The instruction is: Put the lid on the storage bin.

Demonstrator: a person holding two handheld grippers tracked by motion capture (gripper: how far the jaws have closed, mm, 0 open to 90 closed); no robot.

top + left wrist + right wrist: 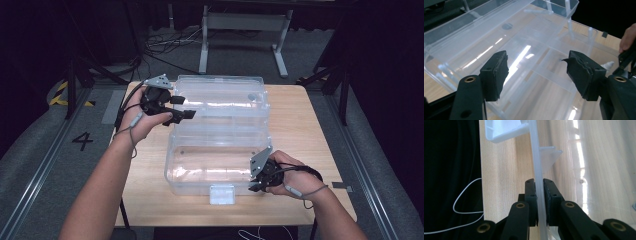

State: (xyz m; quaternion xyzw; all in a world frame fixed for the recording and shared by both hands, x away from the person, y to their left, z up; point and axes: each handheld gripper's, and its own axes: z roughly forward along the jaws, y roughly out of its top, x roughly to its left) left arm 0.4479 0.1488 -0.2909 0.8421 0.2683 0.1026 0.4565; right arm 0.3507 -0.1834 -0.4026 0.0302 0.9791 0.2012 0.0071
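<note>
**Clear plastic box pinned at front rim, lid open**

Clear plastic box [215, 150] sits mid-table [300, 125], lid up. Right gripper [539, 202] pinches the front wall rim, likely steadying it. Left gripper [181, 114] hovers with jaws spread by the raised lid [220, 95], holding nothing.

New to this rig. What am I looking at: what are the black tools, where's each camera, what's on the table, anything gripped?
A person holds a handheld two-jaw gripper in each hand. The high view looks down from above; the other two cameras ride on the grippers, looking along their jaws. On the wooden table sits an open clear plastic box, its lid tipped back. The right gripper is shut on the box's front rim. The left gripper hangs open above the lid, gripping nothing.
</note>
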